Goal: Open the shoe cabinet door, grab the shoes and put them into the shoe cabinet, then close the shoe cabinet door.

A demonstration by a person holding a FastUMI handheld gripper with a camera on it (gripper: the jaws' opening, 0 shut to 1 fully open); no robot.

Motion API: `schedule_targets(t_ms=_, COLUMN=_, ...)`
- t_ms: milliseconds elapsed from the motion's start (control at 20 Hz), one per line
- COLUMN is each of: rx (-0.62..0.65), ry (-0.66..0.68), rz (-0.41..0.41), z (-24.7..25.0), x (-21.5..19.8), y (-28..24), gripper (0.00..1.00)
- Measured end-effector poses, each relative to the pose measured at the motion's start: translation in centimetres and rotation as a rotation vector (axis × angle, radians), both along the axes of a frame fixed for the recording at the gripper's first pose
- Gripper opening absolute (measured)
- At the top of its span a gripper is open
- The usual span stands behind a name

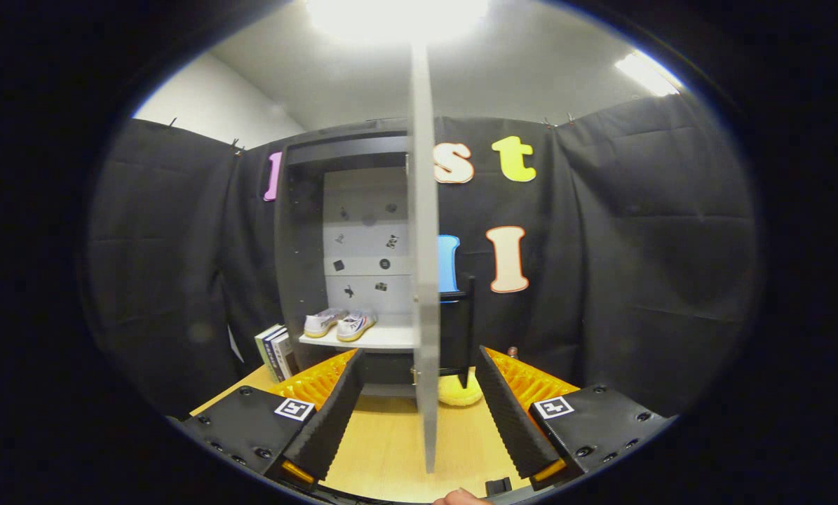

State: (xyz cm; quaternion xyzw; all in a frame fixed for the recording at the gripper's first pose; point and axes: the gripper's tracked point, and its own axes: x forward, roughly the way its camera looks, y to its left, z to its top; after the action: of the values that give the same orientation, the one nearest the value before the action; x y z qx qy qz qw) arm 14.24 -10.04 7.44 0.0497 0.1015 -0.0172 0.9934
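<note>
The dark shoe cabinet (299,231) stands beyond my fingers with its door (424,266) swung wide, seen edge-on as a tall grey panel. A pair of white shoes (339,323) sits side by side on the white shelf (383,340) inside. My gripper (419,410) is open, and the door's lower edge passes through the gap between the fingers without either finger pressing on it.
Some upright books (275,353) stand on the wooden table (390,449) left of the cabinet. A yellow object (459,394) lies behind the door near a black stand (469,330). A fingertip (461,497) shows below the gripper.
</note>
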Motion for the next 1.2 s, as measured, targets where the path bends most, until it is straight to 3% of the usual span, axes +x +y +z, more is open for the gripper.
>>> schedule_targets(t_ms=400, rx=0.128, ry=0.034, rz=-0.243, z=-4.3, x=4.4, y=-7.8, gripper=0.97)
schedule_targets(t_ms=550, rx=0.172, ry=0.084, rz=-0.235, z=-6.4, x=5.3, y=-7.3, gripper=0.98)
schedule_targets(t_ms=800, rx=0.216, ry=0.053, rz=-0.162, z=-6.9, x=5.8, y=-4.8, gripper=0.89)
schedule_targets(t_ms=1200, rx=0.142, ry=0.082, rz=0.004, z=-6.3, x=5.8, y=1.3, gripper=0.89)
